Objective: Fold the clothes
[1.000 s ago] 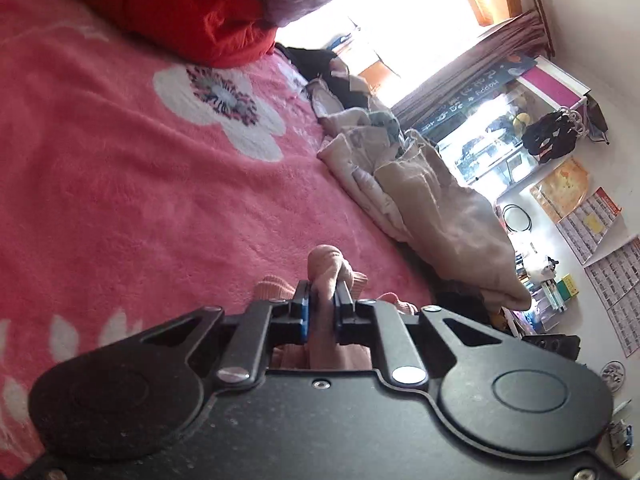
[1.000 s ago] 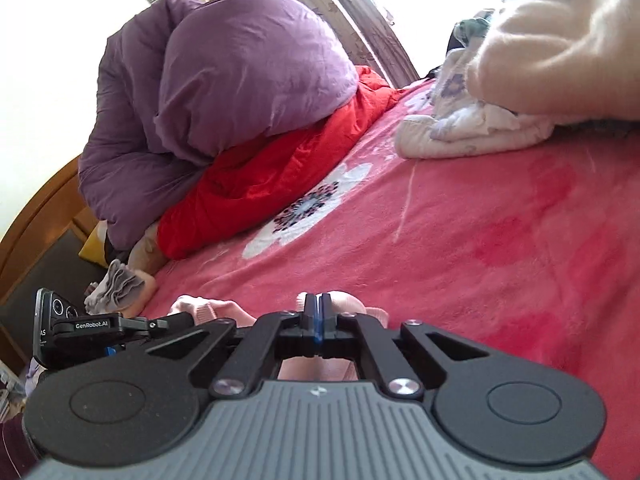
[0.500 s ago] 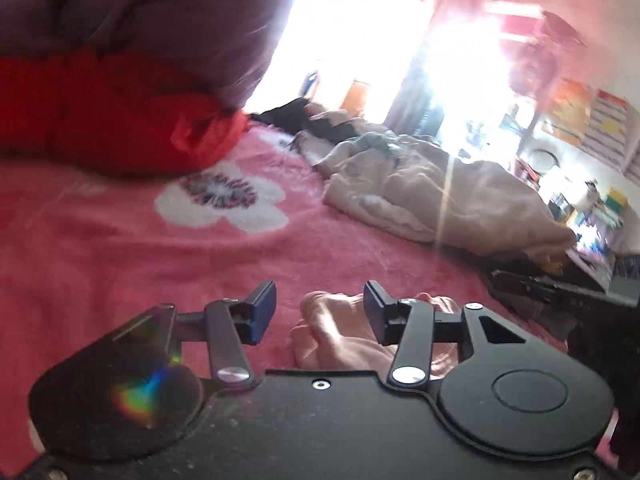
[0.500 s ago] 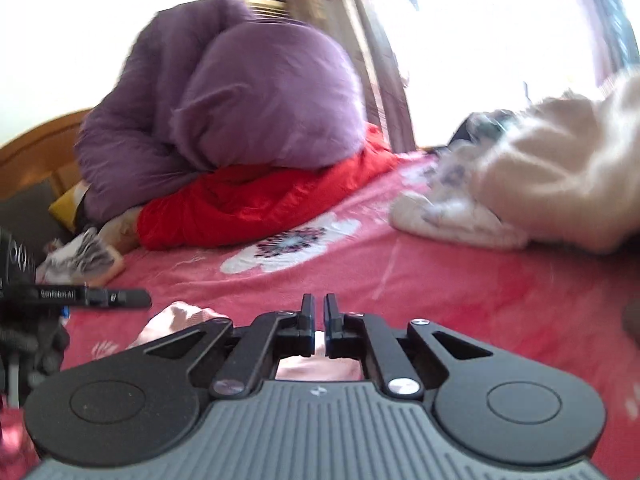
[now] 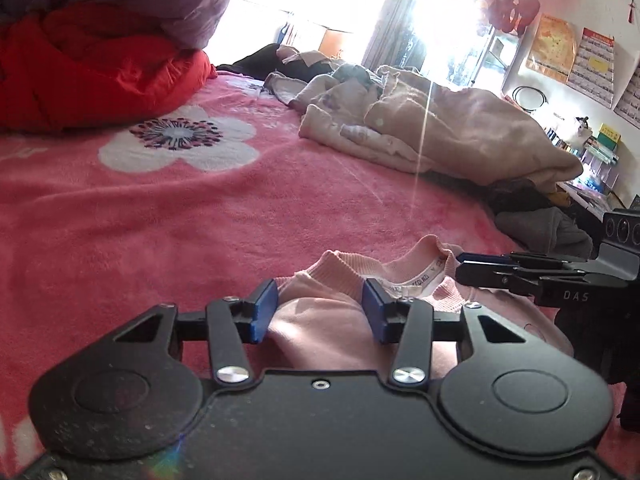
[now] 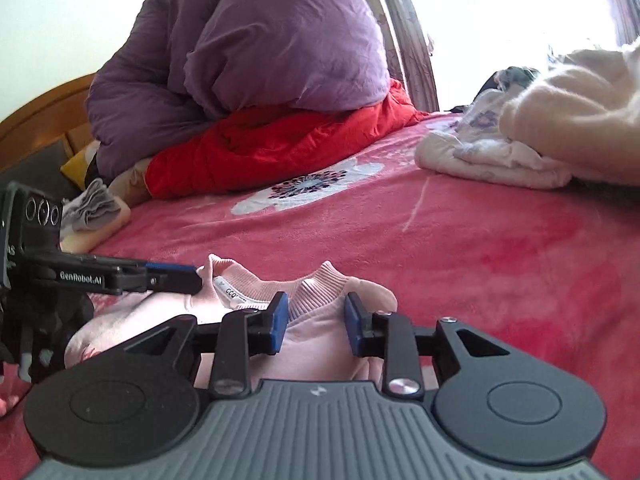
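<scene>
The right claw (image 6: 314, 320) gapes over the pink ribbed-collar cotton sweatshirt (image 6: 316, 340) on the red floral fleece blanket (image 6: 460, 248); the left claw (image 6: 176, 278) touches its collar.

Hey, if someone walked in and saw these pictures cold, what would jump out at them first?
Probably the pink blanket with its big white flower, covering the bed. At its far end a purple duvet is heaped on a red one. Close in front, a small pink top lies between the fingers of the open left gripper, and the open right gripper sits over its collar.
</scene>
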Available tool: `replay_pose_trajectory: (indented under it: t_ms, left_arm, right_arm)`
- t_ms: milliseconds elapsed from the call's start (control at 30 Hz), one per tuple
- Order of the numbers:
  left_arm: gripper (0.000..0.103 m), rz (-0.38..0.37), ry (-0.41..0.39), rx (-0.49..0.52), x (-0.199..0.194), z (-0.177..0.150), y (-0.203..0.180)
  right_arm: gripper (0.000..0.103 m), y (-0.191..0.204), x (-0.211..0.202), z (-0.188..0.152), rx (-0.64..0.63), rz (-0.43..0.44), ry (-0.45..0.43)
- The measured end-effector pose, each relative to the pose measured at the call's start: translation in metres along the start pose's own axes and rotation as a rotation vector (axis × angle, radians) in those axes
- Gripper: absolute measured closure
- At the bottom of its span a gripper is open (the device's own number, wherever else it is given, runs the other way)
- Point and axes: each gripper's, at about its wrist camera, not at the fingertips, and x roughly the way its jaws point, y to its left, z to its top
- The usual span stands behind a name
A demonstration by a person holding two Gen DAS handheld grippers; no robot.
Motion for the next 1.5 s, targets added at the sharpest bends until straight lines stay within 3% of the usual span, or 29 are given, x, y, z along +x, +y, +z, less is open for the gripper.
replay_pose_trajectory:
  t_ms: [100,233,367,467,633,733,800,867,967,1067,1133,1267,1333,1433,1500]
  left_arm:
    - [0.058,0.007,0.015,0.01,0.003,-0.002,-0.003]
    - [0.057,0.007,-0.006,-0.008,-0.005,0.0,-0.002]
    - [0.056,0.04,-0.107,0.031,-0.038,0.01,-0.019]
    - [0.055,0.005,-0.147,0.083,-0.069,0.008,-0.044]
    - [0.051,-0.005,-0.042,0.27,-0.082,-0.02,-0.084]
    - [0.051,0.014,0.02,0.273,-0.072,-0.033,-0.084]
    - [0.05,0.04,0.06,0.273,-0.059,-0.038,-0.08]
    - [0.05,0.062,0.109,0.214,-0.039,-0.043,-0.07]
    - [0.049,0.069,0.091,0.177,-0.033,-0.046,-0.064]
    - [0.049,0.062,0.072,0.159,-0.047,-0.043,-0.065]
    - [0.048,0.081,0.022,0.128,-0.067,-0.037,-0.066]
    - [0.04,0.095,-0.068,-0.153,-0.098,-0.032,-0.045]
    - [0.039,0.074,-0.079,-0.299,-0.099,-0.035,-0.034]
    - [0.038,0.076,-0.067,-0.395,-0.09,-0.038,-0.028]
    - [0.038,0.064,-0.065,-0.448,-0.082,-0.039,-0.023]
  right_arm:
    - [0.071,0.0,0.007,-0.005,0.006,-0.008,0.017]
    - [0.072,-0.018,0.008,0.0,0.124,0.042,0.036]
    - [0.068,0.005,-0.024,0.009,0.066,-0.041,-0.031]
    - [0.068,0.03,-0.056,0.008,-0.044,-0.081,-0.102]
    - [0.066,0.077,-0.08,-0.014,-0.276,-0.075,-0.113]
    - [0.066,0.084,-0.07,-0.026,-0.284,-0.074,-0.052]
    - [0.064,0.073,-0.055,-0.033,-0.227,-0.095,0.033]
    - [0.064,0.058,-0.042,-0.043,-0.146,-0.096,0.099]
    - [0.064,0.057,-0.042,-0.046,-0.127,-0.098,0.104]
    - [0.064,0.067,-0.049,-0.042,-0.161,-0.109,0.098]
    - [0.061,0.065,-0.066,-0.04,-0.098,-0.107,0.046]
    - [0.045,0.047,-0.084,-0.037,0.103,-0.126,-0.01]
    - [0.045,0.035,-0.083,-0.037,0.217,-0.121,-0.011]
    - [0.042,0.016,-0.074,-0.039,0.381,-0.092,-0.007]
    - [0.04,0.009,-0.064,-0.038,0.423,-0.08,0.001]
